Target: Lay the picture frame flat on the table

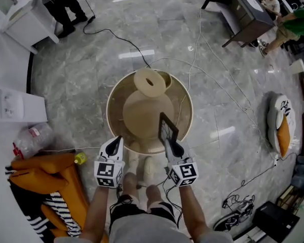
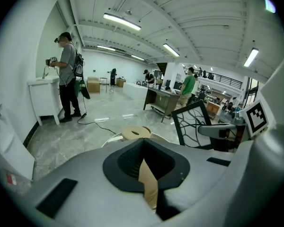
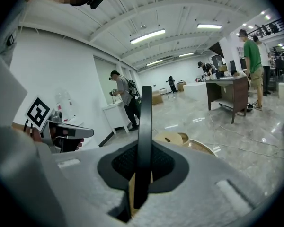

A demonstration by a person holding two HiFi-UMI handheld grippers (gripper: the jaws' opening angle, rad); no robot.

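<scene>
A black picture frame (image 1: pixel 168 127) stands upright over the near right part of the round beige table (image 1: pixel 113 116), with my right gripper (image 1: pixel 171 142) shut on its lower edge. The right gripper view has the frame (image 3: pixel 144 136) edge-on between the pads of that gripper (image 3: pixel 142 174). In the left gripper view the frame (image 2: pixel 199 124) shows a branch pattern on white. My left gripper (image 1: pixel 116 139) is shut and holds nothing at the table's near left rim, apart from the frame. Its closed tips (image 2: pixel 149 174) show only table between them.
A beige roll (image 1: pixel 149 82) lies at the table's far side. On the floor at the left are an orange bag (image 1: pixel 45 171), a plastic bottle (image 1: pixel 33 138) and a white cabinet (image 1: pixel 15 105). Cables (image 1: pixel 228 92) run across the floor to the right. People stand at desks far off.
</scene>
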